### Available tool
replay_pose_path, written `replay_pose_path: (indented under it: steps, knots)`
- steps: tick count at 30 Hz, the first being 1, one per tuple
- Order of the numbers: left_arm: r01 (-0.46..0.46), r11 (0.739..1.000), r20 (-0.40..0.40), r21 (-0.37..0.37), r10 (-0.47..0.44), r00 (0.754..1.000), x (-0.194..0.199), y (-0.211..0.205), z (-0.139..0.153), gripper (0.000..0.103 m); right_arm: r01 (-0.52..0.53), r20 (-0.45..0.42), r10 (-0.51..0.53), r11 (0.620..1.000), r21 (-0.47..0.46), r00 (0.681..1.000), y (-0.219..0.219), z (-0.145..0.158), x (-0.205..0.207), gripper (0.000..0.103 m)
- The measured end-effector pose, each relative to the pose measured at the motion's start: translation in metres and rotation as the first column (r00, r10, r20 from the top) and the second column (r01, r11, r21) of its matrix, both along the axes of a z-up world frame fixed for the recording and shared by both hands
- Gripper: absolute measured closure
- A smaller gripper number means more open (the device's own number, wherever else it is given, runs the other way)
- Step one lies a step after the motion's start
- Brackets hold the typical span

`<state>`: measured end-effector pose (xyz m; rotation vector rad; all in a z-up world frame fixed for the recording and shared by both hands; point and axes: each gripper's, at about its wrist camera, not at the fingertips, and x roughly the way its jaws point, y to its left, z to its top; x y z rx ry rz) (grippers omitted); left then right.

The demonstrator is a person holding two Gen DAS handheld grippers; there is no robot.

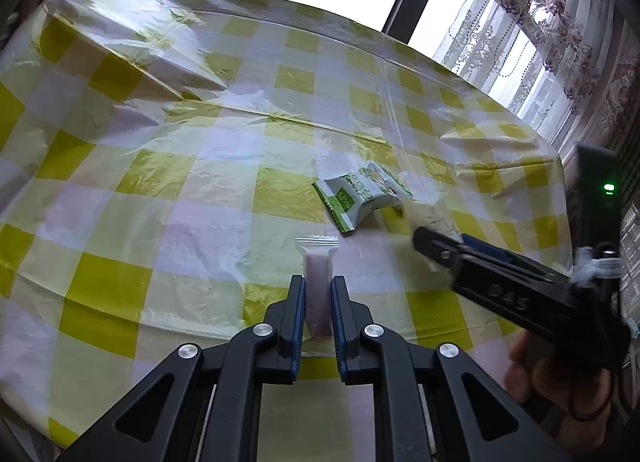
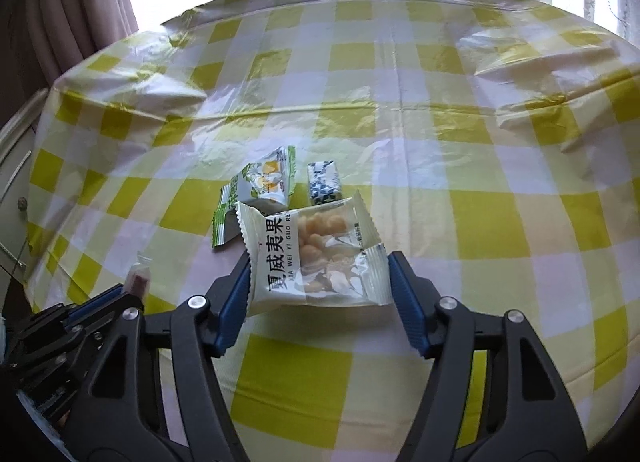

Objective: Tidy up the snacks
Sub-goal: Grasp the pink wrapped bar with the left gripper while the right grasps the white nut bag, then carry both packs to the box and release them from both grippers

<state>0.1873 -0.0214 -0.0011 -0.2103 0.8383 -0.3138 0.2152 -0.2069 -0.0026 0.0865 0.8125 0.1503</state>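
My left gripper (image 1: 318, 286) is shut on a slim clear-wrapped pinkish snack bar (image 1: 318, 262) that sticks out past its fingertips, just above the table. A green-and-white snack packet (image 1: 360, 194) lies beyond it. My right gripper (image 2: 318, 266) has a white nut packet (image 2: 316, 258) with a clear window between its jaws, and both pads touch the packet's side edges. Just beyond lie the green-and-white packet (image 2: 260, 186) and a small blue-and-white patterned packet (image 2: 323, 182). The left gripper (image 2: 132, 290) shows at the lower left with the bar (image 2: 138, 282).
A yellow-and-white checked plastic cloth (image 1: 160, 182) covers the table, with raised creases at the far left and right. A bright window and lace curtains (image 1: 540, 22) stand behind. A person's hand (image 1: 560, 382) holds the right gripper. A pale cabinet (image 2: 16, 202) stands left of the table.
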Motion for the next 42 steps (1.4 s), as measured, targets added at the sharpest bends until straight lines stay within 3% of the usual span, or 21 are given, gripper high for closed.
replay_pose_path:
  steps: [13, 22, 30, 42]
  knots:
    - [0.049, 0.999, 0.046, 0.024, -0.05, 0.998, -0.025, -0.047, 0.019, 0.09, 0.085, 0.054, -0.091, 0.991, 0.107, 0.994, -0.062, 0.025, -0.053, 0.035]
    - [0.189, 0.982, 0.055, 0.009, -0.19, 0.98, -0.055, -0.123, 0.028, 0.09, 0.176, 0.074, -0.192, 0.968, 0.18, 0.979, -0.132, 0.039, -0.097, 0.035]
    - [0.319, 0.948, 0.055, 0.008, -0.318, 0.946, -0.079, -0.185, 0.035, 0.09, 0.263, 0.087, -0.28, 0.95, 0.166, 0.956, -0.193, 0.045, -0.142, 0.035]
    - [0.501, 0.865, 0.044, 0.025, -0.501, 0.864, -0.115, -0.269, 0.04, 0.09, 0.463, 0.024, -0.47, 0.877, 0.125, 0.883, -0.29, 0.022, -0.208, 0.035]
